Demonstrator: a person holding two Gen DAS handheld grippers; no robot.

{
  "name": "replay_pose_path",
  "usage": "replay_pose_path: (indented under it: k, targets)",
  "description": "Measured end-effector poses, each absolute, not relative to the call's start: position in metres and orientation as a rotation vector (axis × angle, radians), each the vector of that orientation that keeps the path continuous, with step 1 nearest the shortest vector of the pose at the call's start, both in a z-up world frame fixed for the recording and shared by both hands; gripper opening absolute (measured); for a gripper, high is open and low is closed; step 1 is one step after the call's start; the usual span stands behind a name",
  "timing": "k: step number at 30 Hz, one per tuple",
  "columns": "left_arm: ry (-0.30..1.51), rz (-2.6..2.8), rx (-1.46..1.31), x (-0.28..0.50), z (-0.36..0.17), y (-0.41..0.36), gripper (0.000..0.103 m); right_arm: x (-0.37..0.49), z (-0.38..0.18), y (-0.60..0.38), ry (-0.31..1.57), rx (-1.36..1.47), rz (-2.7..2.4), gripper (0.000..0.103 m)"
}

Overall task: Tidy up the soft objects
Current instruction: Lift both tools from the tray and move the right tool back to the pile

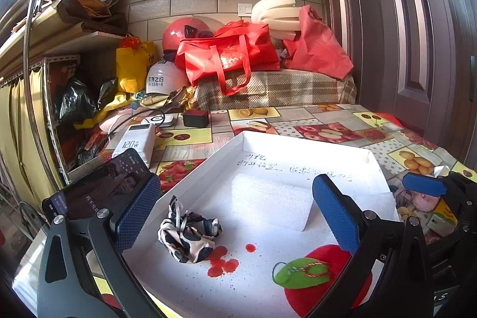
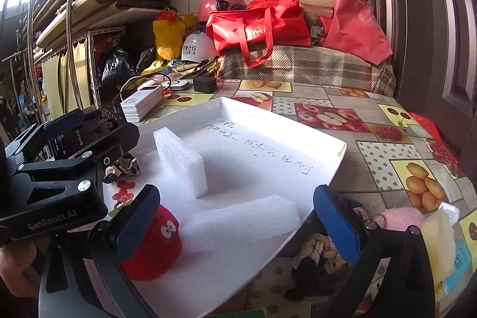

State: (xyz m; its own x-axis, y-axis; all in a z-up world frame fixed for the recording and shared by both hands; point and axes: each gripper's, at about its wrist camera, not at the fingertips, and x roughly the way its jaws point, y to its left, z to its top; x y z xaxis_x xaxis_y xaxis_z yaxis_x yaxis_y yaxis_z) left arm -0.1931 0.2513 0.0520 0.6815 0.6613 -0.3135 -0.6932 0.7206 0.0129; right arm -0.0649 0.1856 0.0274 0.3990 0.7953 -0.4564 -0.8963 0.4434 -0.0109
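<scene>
A white tray (image 1: 301,145) lies on the fruit-patterned table. In it are a crumpled black-and-cream cloth (image 1: 187,231), a red apple plush (image 1: 325,282) with a green leaf and keyring (image 1: 301,273), and white foam blocks (image 1: 271,204). My left gripper (image 1: 235,210) is open and empty above the tray, fingers either side of the cloth and foam. My right gripper (image 2: 235,222) is open and empty over the tray's near corner, its left finger beside the apple plush (image 2: 155,246). A pink plush (image 2: 399,216) and a braided rope toy (image 2: 319,252) lie on the table right of the tray (image 2: 334,139).
A phone (image 1: 98,187), a white power bank (image 1: 137,142) and a black charger (image 1: 196,118) sit at the tray's left. A tissue pack (image 2: 444,246) lies at the right. Red bags (image 1: 229,52), helmets and foam pile up on a plaid bench behind. A door (image 1: 417,35) stands at right.
</scene>
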Motion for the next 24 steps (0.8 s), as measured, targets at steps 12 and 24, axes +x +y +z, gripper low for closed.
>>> replay_pose_path:
  k: [12, 24]
  targets:
    - [0.286, 0.781, -0.123, -0.197, 0.057, 0.252, 0.103, -0.060, 0.029, 0.178, 0.410, -0.223, 1.085, 0.103]
    - [0.285, 0.780, -0.124, -0.197, 0.056, 0.252, 0.103, -0.068, 0.032, 0.167, 0.346, -0.187, 1.093, 0.103]
